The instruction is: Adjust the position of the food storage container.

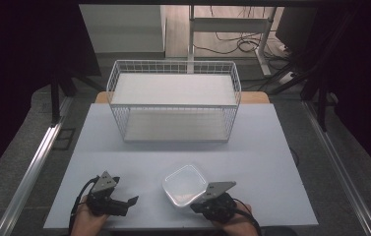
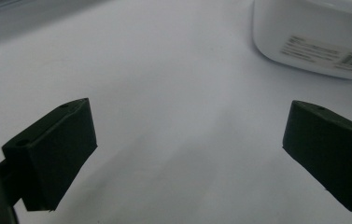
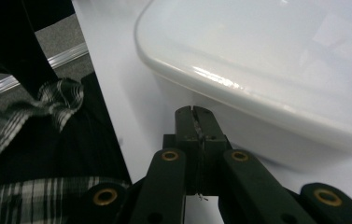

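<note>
From the high view, I had the lidded tub [image 1: 185,183] on the counter [image 1: 271,162] before the wire basket [image 1: 174,98]; in the left gripper view, my left hand-held gripper [image 2: 187,144] gaped empty; in the right gripper view, the right hand-held gripper [image 3: 196,122] sat closed beside the tub; I judged grasping came next.

Left gripper [image 1: 133,201] agape, right gripper [image 3: 194,112] closed

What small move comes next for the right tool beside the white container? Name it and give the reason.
Probably open the right tool: its jaws are pressed together beside the white container, just under its rim, gripping nothing. The left tool is open over bare table, so neither holds the container yet.
</note>
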`<state>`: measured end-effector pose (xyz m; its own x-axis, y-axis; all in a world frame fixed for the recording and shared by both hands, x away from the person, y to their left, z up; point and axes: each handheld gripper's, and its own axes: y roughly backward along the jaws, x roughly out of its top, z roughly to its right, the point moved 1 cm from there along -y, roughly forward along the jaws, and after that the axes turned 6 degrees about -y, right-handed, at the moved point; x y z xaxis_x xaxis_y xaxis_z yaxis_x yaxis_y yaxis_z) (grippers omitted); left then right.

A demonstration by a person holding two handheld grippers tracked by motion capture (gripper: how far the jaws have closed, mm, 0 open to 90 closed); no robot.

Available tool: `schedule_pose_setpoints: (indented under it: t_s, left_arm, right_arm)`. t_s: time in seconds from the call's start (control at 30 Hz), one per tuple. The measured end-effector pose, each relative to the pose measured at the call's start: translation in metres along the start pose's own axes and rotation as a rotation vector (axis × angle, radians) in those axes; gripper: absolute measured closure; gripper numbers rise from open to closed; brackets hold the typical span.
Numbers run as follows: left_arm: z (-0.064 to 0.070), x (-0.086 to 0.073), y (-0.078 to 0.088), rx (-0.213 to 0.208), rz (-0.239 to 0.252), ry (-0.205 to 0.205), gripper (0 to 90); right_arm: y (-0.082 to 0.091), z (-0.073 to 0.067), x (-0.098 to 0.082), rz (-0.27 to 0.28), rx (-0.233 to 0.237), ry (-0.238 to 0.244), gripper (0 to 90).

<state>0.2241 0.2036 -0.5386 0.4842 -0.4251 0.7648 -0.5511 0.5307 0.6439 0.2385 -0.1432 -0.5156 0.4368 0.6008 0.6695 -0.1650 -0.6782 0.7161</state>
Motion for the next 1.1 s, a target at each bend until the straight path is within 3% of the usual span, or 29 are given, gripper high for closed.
schedule_pose_setpoints:
  t_s: [0.1, 0.2, 0.27, 0.3, 0.33, 0.43, 0.5, 0.6, 0.73, 0.8, 0.83, 0.87, 0.9, 0.93, 1.0, 1.03, 1.1]
  left_arm:
    - [0.0, 0.0, 0.0, 0.001, -0.002, 0.003, 2.0]
    - [0.0, 0.0, 0.001, 0.004, 0.0, 0.006, 1.9]
    - [0.0, 0.0, 0.001, 0.002, 0.002, 0.006, 1.9]
    - [0.001, 0.001, 0.0, 0.006, 0.008, 0.006, 1.8]
    - [0.001, 0.001, 0.0, 0.006, 0.008, 0.006, 1.8]
    - [0.002, 0.002, -0.001, 0.002, 0.006, 0.001, 1.8]
    - [0.003, 0.002, -0.003, -0.003, 0.0, -0.002, 1.8]
    - [0.004, 0.003, -0.003, -0.006, -0.002, 0.0, 1.8]
    - [0.004, 0.004, -0.003, -0.042, 0.002, 0.019, 3.2]
    - [0.007, 0.005, -0.001, -0.048, 0.003, 0.008, 12.1]
    - [0.012, 0.007, 0.001, -0.057, 0.003, -0.023, 19.6]
    - [0.012, 0.007, 0.001, -0.057, 0.003, -0.023, 27.6]
    - [0.019, 0.009, -0.001, -0.124, 0.008, -0.035, 34.6]
    - [0.019, 0.009, -0.001, -0.124, 0.008, -0.035, 38.1]
    - [0.029, 0.014, -0.009, -0.166, 0.011, -0.042, 41.5]
    - [0.04, 0.022, -0.017, -0.169, 0.008, -0.077, 47.5]
    - [0.045, 0.026, -0.021, -0.173, 0.004, -0.089, 54.3]
  right_arm:
    - [-0.003, -0.003, 0.006, 0.0, -0.01, 0.023, 89.7]
    - [0.011, 0.003, 0.001, 0.019, -0.04, 0.0, 89.7]
    - [0.024, 0.011, -0.005, 0.032, -0.081, -0.022, 89.7]
    - [0.038, 0.022, -0.01, 0.049, -0.138, -0.056, 89.7]
    - [0.038, 0.022, -0.01, 0.049, -0.138, -0.056, 89.7]
    - [0.047, 0.041, -0.009, 0.066, -0.205, -0.097, 89.6]
    - [0.039, 0.057, 0.0, 0.082, -0.195, -0.133, 89.6]
    - [0.026, 0.067, 0.007, 0.062, -0.202, -0.116, 89.6]
    - [0.019, 0.067, 0.01, 0.052, -0.192, -0.107, 89.6]
    - [0.019, 0.065, 0.01, 0.051, -0.192, -0.101, 89.6]
    - [0.019, 0.063, 0.01, 0.055, -0.196, -0.097, 89.6]
    - [0.019, 0.063, 0.01, 0.055, -0.196, -0.097, 89.6]
    - [0.019, 0.063, 0.01, 0.059, -0.196, -0.097, 89.6]
    - [0.019, 0.063, 0.01, 0.059, -0.196, -0.097, 89.6]
    - [0.019, 0.063, 0.01, 0.055, -0.195, -0.099, 89.6]
    - [0.018, 0.063, 0.009, 0.051, -0.196, -0.101, 89.6]
    - [0.018, 0.062, 0.009, 0.051, -0.197, -0.096, 89.6]
